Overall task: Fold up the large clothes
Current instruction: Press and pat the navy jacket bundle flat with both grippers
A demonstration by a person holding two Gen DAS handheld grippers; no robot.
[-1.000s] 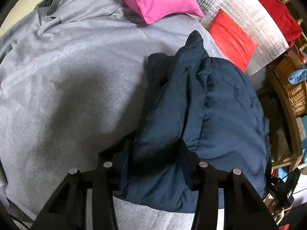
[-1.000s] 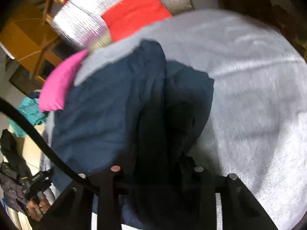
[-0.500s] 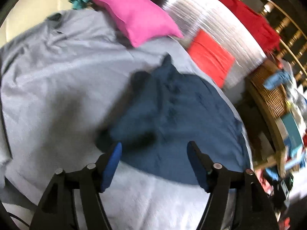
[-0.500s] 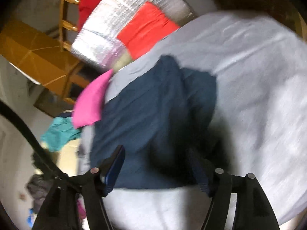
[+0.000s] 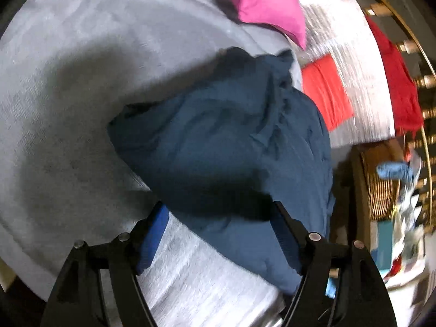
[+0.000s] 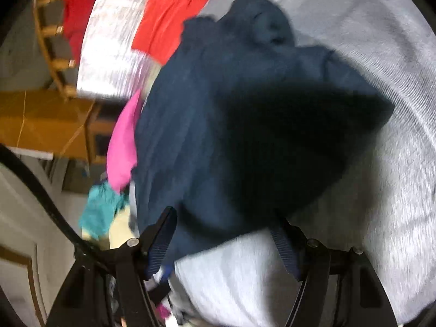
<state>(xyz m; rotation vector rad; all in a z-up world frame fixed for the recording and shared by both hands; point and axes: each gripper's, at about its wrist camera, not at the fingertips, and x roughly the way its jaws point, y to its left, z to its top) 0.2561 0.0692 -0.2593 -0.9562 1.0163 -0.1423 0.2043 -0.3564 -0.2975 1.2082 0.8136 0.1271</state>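
Note:
A dark navy garment (image 5: 234,141) lies folded in a thick bundle on the grey bed cover (image 5: 81,81). It also shows in the right wrist view (image 6: 231,114), with a rolled part at its far end. My left gripper (image 5: 218,229) is open and empty, jaws wide apart, just above the garment's near edge. My right gripper (image 6: 226,234) is open and empty too, its blue-padded fingers (image 6: 160,239) astride the garment's near edge. Both views are blurred by motion.
A pink pillow (image 5: 267,2) lies at the bed's far end. A silver sheet with a red cloth (image 5: 327,92) lies to the right. A wicker basket (image 5: 381,188) and clutter stand beside the bed. A wooden chair (image 6: 54,43) and teal cloth (image 6: 100,209) are off the bed.
Both grippers have let go of the navy garment and opened wide. They pulled back, then came close above its near edge again. The garment now lies flatter on the bed.

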